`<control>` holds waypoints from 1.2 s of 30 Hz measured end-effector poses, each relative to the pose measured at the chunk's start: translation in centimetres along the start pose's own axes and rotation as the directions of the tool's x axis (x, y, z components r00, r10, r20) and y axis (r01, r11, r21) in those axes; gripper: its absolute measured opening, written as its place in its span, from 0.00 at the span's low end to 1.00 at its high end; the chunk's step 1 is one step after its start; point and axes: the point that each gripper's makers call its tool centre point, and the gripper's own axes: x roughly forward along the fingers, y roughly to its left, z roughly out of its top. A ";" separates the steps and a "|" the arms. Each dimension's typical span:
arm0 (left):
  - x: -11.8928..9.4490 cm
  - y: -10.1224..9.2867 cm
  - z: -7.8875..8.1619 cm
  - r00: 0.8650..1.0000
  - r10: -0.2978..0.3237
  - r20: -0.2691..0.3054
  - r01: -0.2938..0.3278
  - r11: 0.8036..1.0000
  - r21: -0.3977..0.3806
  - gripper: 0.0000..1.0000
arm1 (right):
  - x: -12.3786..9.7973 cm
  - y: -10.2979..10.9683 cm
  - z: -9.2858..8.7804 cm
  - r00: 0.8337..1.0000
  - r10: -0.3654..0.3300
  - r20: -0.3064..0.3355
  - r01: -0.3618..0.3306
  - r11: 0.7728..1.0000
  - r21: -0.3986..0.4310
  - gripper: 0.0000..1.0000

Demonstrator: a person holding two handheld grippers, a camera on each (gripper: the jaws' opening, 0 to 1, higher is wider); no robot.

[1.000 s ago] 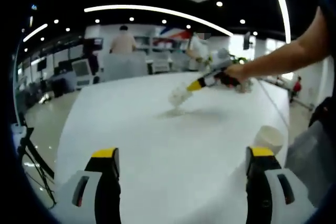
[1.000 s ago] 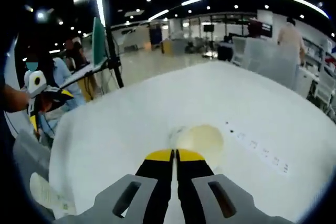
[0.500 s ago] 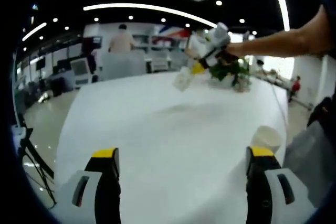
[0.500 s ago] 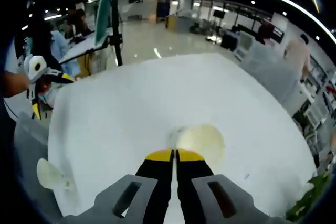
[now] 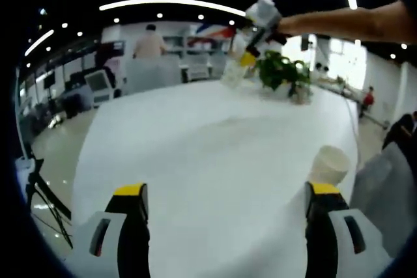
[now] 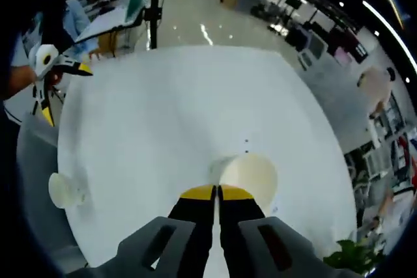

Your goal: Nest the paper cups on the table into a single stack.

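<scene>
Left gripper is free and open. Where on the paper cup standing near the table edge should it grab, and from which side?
Take the paper cup by its rim, one jaw inside and one outside, coming down from above. It stands upright with the mouth open upward, near the table edge, so a side push might tip it off. The right gripper grips its own cup that way. The left gripper is open.

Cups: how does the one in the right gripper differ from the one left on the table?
The held paper cup is pinched by the shut right gripper and hangs in the air above the table; the other paper cup stands free near the table's edge. The held cup's open mouth faces the right gripper's camera; the standing cup shows its side. Both are plain, pale cups.
</scene>
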 end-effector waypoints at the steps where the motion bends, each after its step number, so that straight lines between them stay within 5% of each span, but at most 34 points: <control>1: -0.1 -0.1 0.1 1.000 -0.002 0.005 0.002 1.000 -0.001 0.99 | -0.3 0.0 0.4 1.000 -0.005 -0.003 0.005 1.000 -0.009 0.00; 36: -1.0 -1.7 -0.3 1.000 0.000 -0.018 -0.001 1.000 -0.014 0.99 | -3.6 3.7 0.4 0.993 -0.056 -0.102 0.057 0.998 0.006 0.00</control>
